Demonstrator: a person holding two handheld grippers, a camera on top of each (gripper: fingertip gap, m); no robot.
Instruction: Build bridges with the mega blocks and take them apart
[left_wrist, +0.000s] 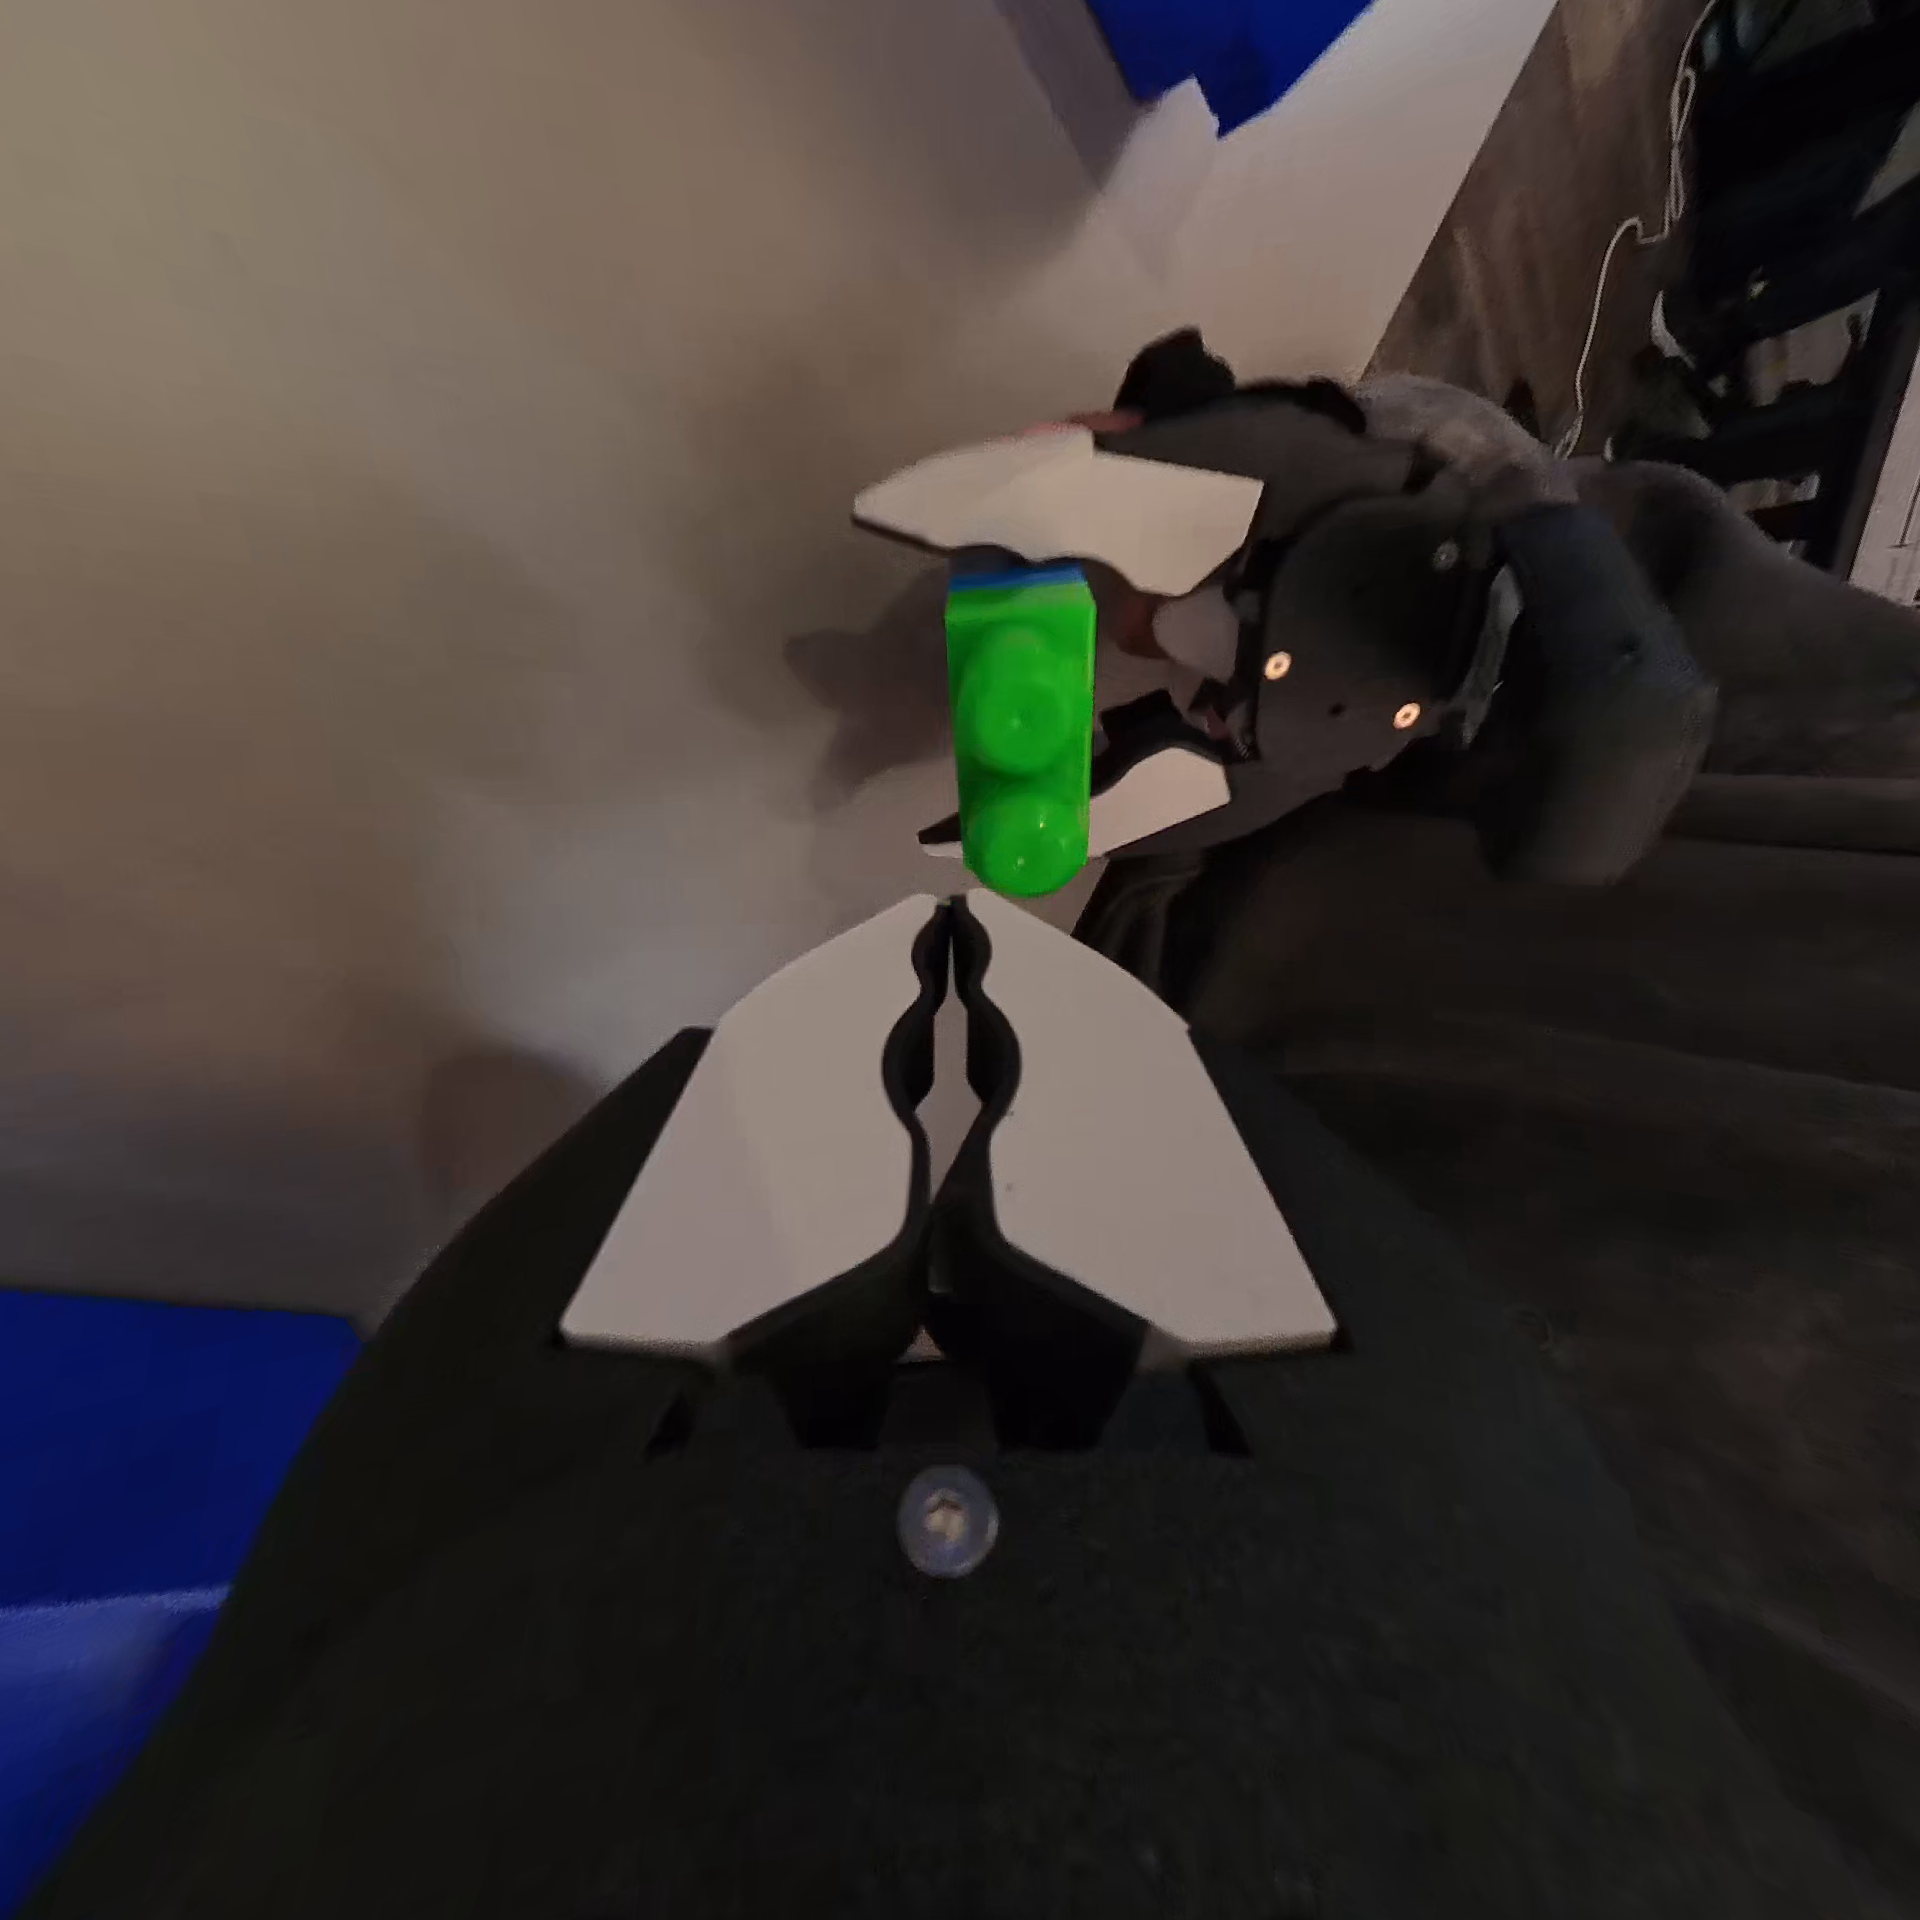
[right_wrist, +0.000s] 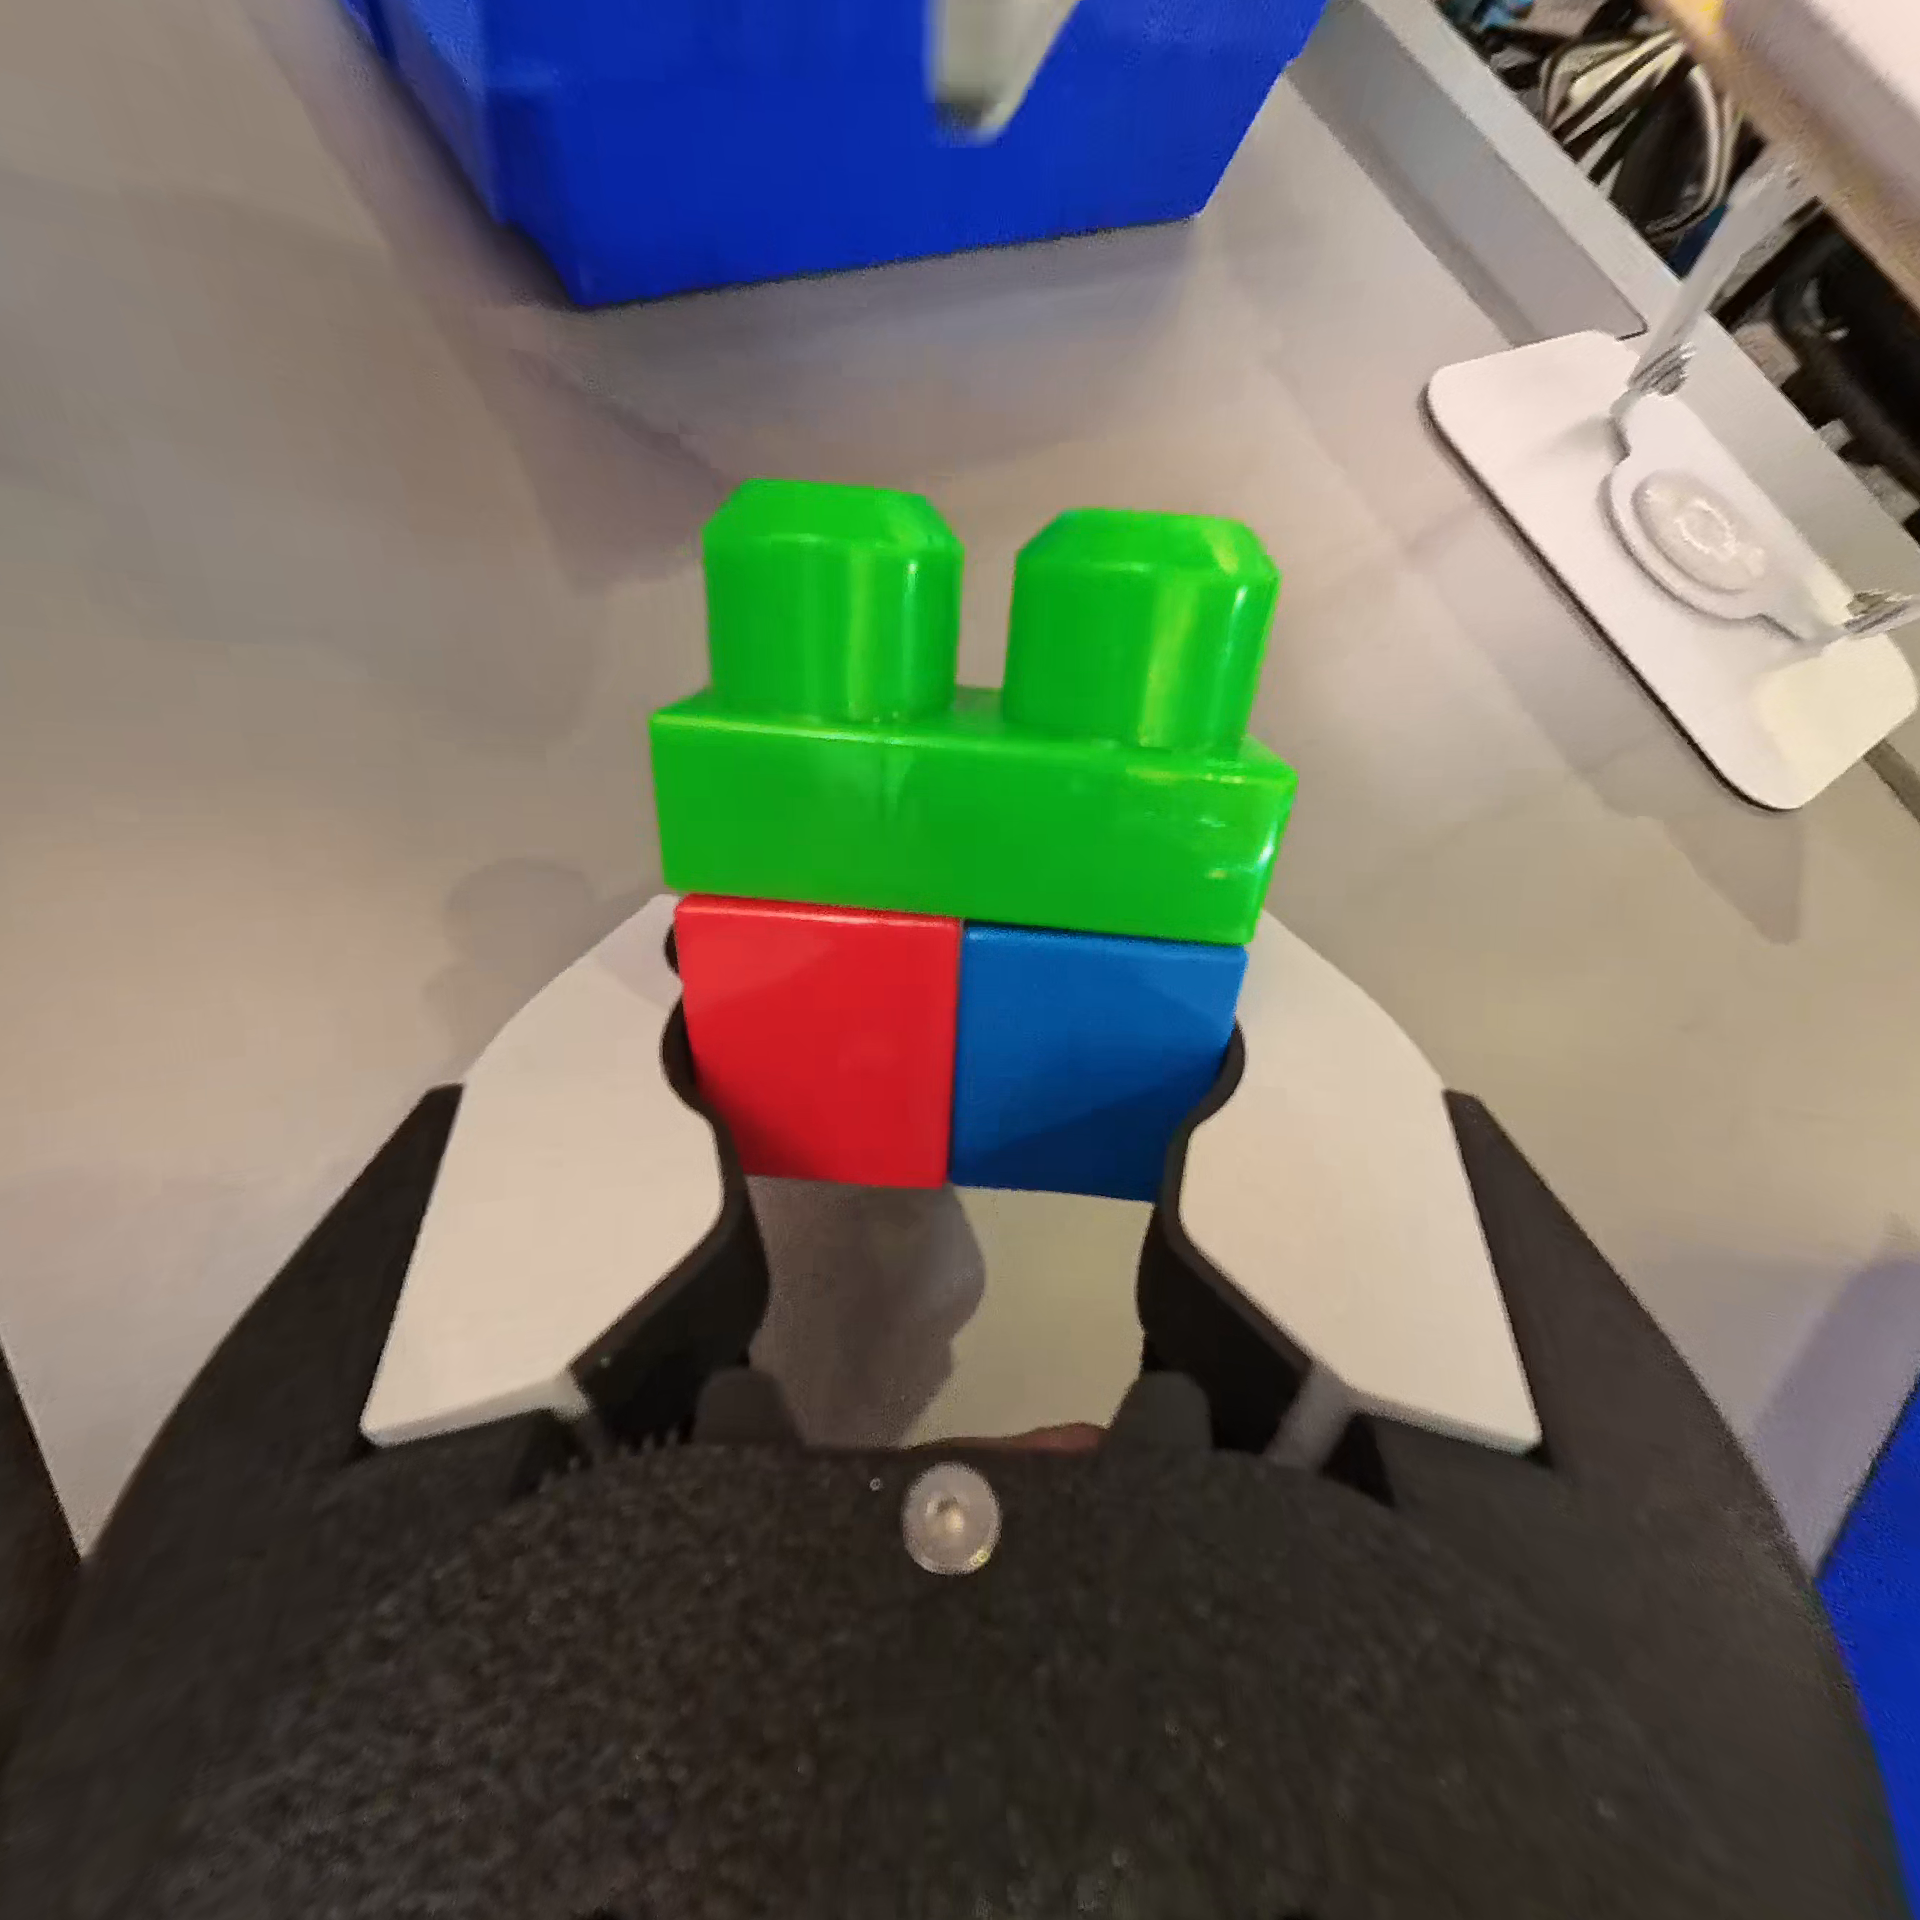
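Between the right gripper's (right_wrist: 956, 1049) jaws sit two small blocks side by side, one (right_wrist: 821, 1039) touching the left jaw, the other (right_wrist: 1096, 1060) the right. A two-stud block (right_wrist: 961, 821) sits on both, ahead of the jaw tips. A bin (right_wrist: 831, 135) lies farther ahead on the table (right_wrist: 312, 623), a flat stand base (right_wrist: 1662, 561) ahead to the right

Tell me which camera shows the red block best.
The right wrist view: the red block fills the centre, beside the blue block. The left wrist view hides it behind the green block.
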